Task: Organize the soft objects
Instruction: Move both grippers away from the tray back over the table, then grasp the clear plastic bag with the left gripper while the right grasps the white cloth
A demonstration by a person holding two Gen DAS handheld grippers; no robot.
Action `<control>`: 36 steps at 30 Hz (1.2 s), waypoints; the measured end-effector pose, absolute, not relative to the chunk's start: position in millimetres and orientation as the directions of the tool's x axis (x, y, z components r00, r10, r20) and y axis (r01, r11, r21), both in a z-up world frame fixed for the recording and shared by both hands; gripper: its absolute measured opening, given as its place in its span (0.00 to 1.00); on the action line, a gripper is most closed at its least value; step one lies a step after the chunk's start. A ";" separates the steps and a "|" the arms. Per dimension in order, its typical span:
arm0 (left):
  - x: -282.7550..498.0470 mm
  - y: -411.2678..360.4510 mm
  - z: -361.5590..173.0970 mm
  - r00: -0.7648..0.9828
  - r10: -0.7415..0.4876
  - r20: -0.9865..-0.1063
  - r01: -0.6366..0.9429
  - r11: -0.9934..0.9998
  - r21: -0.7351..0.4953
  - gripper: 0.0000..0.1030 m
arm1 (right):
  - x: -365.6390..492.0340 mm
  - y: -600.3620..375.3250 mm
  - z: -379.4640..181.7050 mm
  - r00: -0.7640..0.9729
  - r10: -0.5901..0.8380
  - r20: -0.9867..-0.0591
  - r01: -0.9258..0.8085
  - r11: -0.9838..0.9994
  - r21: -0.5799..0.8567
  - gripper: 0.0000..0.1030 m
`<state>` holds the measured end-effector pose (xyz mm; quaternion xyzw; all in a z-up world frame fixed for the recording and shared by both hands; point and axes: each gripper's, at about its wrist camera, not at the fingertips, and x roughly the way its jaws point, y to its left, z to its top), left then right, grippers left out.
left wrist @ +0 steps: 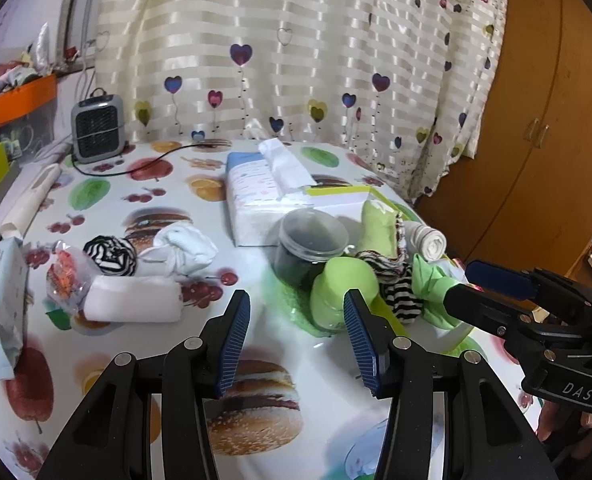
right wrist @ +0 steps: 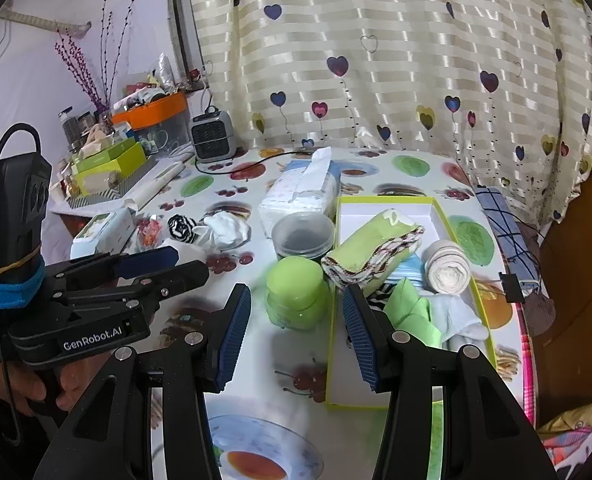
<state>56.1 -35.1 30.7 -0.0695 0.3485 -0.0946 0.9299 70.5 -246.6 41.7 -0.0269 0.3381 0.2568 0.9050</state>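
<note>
Soft, even indoor light fills both fisheye views, glinting off the striped satin curtain [left wrist: 296, 60] and the glossy desk [left wrist: 108, 200] cover. Frame corners are vignetted black, straight lines bow outward, and detail is slightly soft.

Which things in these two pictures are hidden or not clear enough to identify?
- Right wrist view: floor of the yellow-rimmed box, covered by the green roll and white roll.
- Left wrist view: the crinkly packet, too blurred to identify.
- Left wrist view: the dark jar, contents unclear through its tinted wall.
- Right wrist view: the shelf clutter, too small.
</note>
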 end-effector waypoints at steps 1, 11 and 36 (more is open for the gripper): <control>55.3 -33.1 30.1 0.740 -0.221 -0.636 0.122 0.973 -0.196 0.46 | 70.2 -244.9 40.9 0.636 0.449 -0.627 -0.488 0.864 0.124 0.48; 53.6 9.5 23.1 0.748 -0.160 -0.644 0.021 0.976 -0.217 0.46 | 72.8 -222.2 41.6 0.612 0.479 -0.629 -0.536 0.836 0.115 0.48; 85.2 130.4 -3.2 0.731 0.025 -0.682 -0.252 0.938 -0.236 0.54 | 111.5 -128.7 33.6 0.515 0.560 -0.649 -0.670 0.735 0.103 0.48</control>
